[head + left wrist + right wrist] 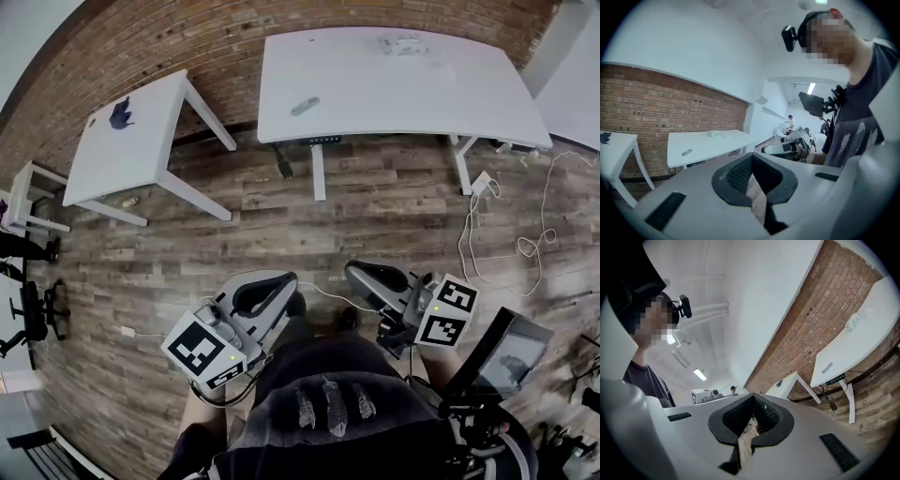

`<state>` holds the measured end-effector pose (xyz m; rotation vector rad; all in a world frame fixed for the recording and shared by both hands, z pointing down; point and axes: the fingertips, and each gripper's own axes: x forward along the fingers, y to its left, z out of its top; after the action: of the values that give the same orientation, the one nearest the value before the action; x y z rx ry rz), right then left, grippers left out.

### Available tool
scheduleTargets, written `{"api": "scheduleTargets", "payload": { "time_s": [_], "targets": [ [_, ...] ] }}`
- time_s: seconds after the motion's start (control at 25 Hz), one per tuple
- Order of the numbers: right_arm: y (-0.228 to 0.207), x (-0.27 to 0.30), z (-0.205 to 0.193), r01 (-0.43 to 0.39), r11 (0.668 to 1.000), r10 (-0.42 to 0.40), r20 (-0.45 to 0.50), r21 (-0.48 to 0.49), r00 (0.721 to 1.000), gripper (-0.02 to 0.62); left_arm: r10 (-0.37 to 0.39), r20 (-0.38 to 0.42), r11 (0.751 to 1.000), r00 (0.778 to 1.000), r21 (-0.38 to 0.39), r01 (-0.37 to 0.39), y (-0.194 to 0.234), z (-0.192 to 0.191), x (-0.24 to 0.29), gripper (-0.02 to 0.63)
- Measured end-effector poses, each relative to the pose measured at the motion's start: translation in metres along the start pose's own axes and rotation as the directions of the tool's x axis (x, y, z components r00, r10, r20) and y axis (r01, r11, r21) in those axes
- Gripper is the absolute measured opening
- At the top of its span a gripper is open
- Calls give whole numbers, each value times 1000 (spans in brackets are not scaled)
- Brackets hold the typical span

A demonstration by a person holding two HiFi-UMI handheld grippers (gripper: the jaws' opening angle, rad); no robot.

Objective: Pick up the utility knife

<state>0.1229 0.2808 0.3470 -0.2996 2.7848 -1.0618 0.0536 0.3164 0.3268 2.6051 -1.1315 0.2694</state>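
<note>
We hold the left gripper [265, 292] and right gripper [373, 281] closed, both empty; the utility knife [305, 106] lies at twelve o'clock on the white surface [403, 89].

Wood-plank floor [281, 225] open up to large white rectangular table [394, 94]. Small white square table [131, 150] at left, gap between them. White cable [534, 246] loops at right.
</note>
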Motion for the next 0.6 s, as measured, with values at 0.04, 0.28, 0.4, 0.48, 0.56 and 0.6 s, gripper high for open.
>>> {"api": "scheduleTargets", "payload": {
  "time_s": [0.04,0.28,0.4,0.48,0.56,0.6],
  "targets": [
    [0,5,0,6,1000,-6,-2,-9,1000,0,2,5,1000,1000,1,-2,6,-2,-1,-15],
    [-8,48,19,116,993,-115,23,-36,993,0,-17,55,999,998,30,15,54,0,-22,-15],
    [-3,82,21,154,987,-154,18,-47,988,0,-32,109,999,994,29,29,86,8,-46,-15],
    [0,109,16,175,982,-176,2,-65,984,0,-36,133,999,991,5,35,109,8,-61,-15],
    [6,134,12,189,979,-190,-10,-77,982,0,-49,148,999,988,-14,52,128,6,-75,-15],
    [8,145,11,193,978,-195,-15,-77,981,0,-58,155,998,986,-17,61,136,6,-81,-15]
  ]
}}
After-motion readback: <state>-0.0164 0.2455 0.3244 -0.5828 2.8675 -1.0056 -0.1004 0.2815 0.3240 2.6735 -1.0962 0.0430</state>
